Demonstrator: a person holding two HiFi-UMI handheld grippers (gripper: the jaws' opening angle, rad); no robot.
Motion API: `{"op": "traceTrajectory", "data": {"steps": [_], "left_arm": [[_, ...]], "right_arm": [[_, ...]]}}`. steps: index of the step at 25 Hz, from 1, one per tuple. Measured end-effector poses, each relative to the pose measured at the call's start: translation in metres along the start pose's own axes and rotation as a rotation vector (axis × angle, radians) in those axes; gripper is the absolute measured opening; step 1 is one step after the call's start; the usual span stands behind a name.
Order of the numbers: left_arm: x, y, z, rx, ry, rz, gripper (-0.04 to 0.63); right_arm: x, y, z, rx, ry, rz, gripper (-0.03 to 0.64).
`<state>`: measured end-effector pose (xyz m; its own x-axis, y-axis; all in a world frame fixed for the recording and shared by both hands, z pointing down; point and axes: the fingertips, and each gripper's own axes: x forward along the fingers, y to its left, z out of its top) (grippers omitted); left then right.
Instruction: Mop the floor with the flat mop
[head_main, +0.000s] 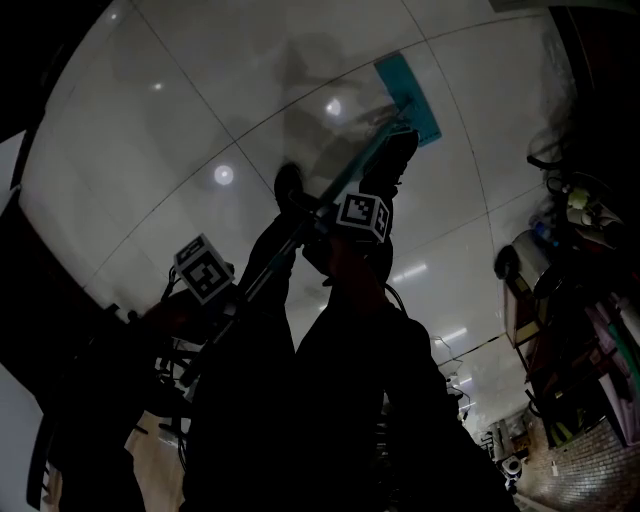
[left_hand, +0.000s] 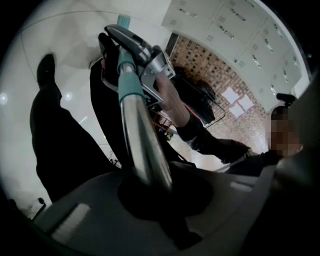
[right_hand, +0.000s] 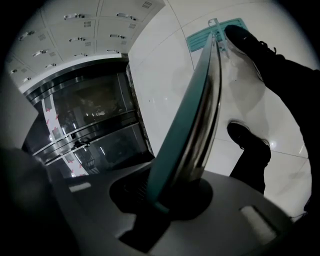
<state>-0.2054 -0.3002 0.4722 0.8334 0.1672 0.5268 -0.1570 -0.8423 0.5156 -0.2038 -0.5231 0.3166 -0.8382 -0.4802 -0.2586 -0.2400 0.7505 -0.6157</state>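
Note:
The flat mop has a teal head (head_main: 410, 95) lying on the white tiled floor (head_main: 180, 110) ahead of me. Its metal pole (head_main: 345, 180) slants back toward me through both grippers. My right gripper (head_main: 335, 225) is shut on the pole higher up, beside its marker cube. My left gripper (head_main: 235, 290) is shut on the pole lower down. In the left gripper view the steel pole (left_hand: 142, 145) runs out from the left gripper (left_hand: 160, 190) to a teal sleeve (left_hand: 127, 75). In the right gripper view the right gripper (right_hand: 170, 195) clamps the pole (right_hand: 197, 115), which leads to the mop head (right_hand: 220, 32).
Two black shoes (head_main: 290, 185) (head_main: 395, 155) stand on the floor close behind the mop head. Cluttered shelves and equipment (head_main: 570, 270) line the right side. Steel-framed glass doors (right_hand: 85, 120) and white lockers (left_hand: 240, 30) with a brick wall (left_hand: 215, 65) border the room.

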Motion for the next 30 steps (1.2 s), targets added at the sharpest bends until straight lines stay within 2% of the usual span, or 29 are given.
{"op": "traceTrajectory", "data": {"steps": [4, 7, 12, 20, 24, 30], "left_arm": [[-0.004, 0.012, -0.004, -0.009, 0.008, 0.031, 0.020], [0.000, 0.003, 0.004, 0.000, 0.001, 0.001, 0.020], [0.010, -0.017, 0.029, 0.010, 0.011, -0.004, 0.023], [0.047, -0.072, 0.121, -0.012, 0.040, 0.005, 0.026], [0.070, -0.101, 0.186, 0.019, 0.039, 0.000, 0.026], [0.111, -0.135, 0.284, 0.046, 0.051, 0.005, 0.027]], "right_arm": [[0.003, -0.004, -0.002, -0.004, 0.005, -0.003, 0.077], [-0.001, -0.001, 0.005, -0.003, 0.002, -0.002, 0.077], [-0.020, 0.011, 0.032, 0.009, -0.013, 0.005, 0.077], [-0.082, 0.032, 0.128, 0.038, -0.042, -0.006, 0.077], [-0.116, 0.045, 0.194, 0.030, -0.058, 0.022, 0.077], [-0.177, 0.054, 0.295, 0.018, -0.093, 0.019, 0.077]]}}
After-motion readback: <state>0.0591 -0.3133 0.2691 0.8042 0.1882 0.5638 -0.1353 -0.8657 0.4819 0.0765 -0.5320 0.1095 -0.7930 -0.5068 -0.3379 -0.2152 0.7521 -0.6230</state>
